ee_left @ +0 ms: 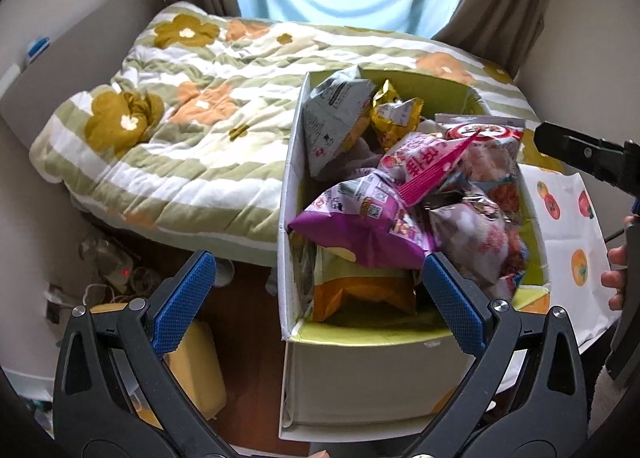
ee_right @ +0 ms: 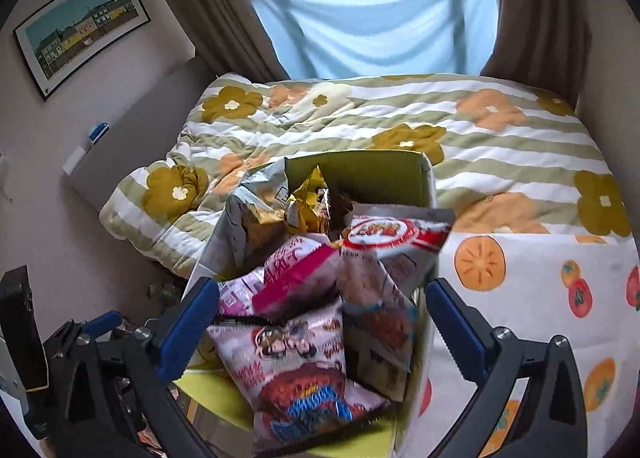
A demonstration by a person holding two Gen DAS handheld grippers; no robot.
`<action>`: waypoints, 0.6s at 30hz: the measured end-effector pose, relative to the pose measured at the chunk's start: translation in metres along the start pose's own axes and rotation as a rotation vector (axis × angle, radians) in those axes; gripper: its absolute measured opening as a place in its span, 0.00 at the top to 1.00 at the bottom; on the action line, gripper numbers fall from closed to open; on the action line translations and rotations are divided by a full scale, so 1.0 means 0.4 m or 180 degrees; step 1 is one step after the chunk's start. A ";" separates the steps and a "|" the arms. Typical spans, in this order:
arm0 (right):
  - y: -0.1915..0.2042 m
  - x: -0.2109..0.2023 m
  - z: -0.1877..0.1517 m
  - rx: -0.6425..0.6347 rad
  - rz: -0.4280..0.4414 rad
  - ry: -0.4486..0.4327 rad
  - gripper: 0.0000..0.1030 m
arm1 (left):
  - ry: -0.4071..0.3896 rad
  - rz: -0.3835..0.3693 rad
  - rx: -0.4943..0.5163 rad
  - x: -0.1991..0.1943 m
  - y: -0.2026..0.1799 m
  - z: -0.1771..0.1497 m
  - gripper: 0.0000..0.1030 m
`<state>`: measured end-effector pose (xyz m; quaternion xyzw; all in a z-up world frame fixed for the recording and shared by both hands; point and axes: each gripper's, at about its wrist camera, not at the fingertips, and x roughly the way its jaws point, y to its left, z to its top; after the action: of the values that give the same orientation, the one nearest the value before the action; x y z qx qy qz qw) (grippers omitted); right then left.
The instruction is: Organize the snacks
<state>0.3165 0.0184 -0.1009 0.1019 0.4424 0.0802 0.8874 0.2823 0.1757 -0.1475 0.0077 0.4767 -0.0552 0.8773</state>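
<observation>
The box (ee_left: 362, 368) — an open carton with white outer walls and a yellow-green lining — stands at the foot of the bed (ee_left: 168, 130), partly over its edge. It is filled above the rim with snack bags. At the near end lie a purple bag (ee_left: 356, 226) and, beneath it, an orange bag (ee_left: 362, 292). A pink bag (ee_left: 424, 162) sits in the middle. A grey bag (ee_left: 334, 118) leans on the left wall at the far end, with a yellow bag (ee_left: 394, 112) beside it. A red-and-white bag (ee_left: 486, 138) rests against the right wall.

The left gripper (ee_left: 320, 306) hovers over the near end of the box; its blue-padded fingers (ee_left: 184, 298) stand wide apart and hold nothing. The right gripper (ee_right: 320, 330) hovers over the same box from the near right; its fingers (ee_right: 188, 326) are likewise spread and empty, framing a pink-and-white bag (ee_right: 296, 362).

Printing on the bags is East Asian script — too blurred to read. A cloth with orange fruit prints (ee_right: 532, 298) lies on the bed just right of the box.
</observation>
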 end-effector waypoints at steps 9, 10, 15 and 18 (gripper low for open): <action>-0.006 -0.256 -0.050 -0.0147 -0.0124 -0.0461 0.00 | -0.0497 0.0041 0.0103 -0.217 -0.112 -0.032 0.00; -0.012 -0.290 -0.060 -0.0167 -0.0165 -0.0519 0.00 | -0.0551 0.0028 0.0112 -0.241 -0.127 -0.039 0.00; -0.055 -0.481 -0.156 -0.0213 -0.0506 -0.0768 0.00 | -0.0903 -0.0042 0.0164 -0.397 -0.232 -0.106 0.00; -0.082 -0.565 -0.217 -0.0184 -0.0715 -0.0882 0.00 | -0.1076 0.0017 0.0225 -0.466 -0.284 -0.149 0.00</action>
<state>0.1142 -0.0564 0.0134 0.0363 0.3220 -0.0215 0.9458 0.1204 0.0833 -0.0196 0.0304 0.3201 -0.0702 0.9443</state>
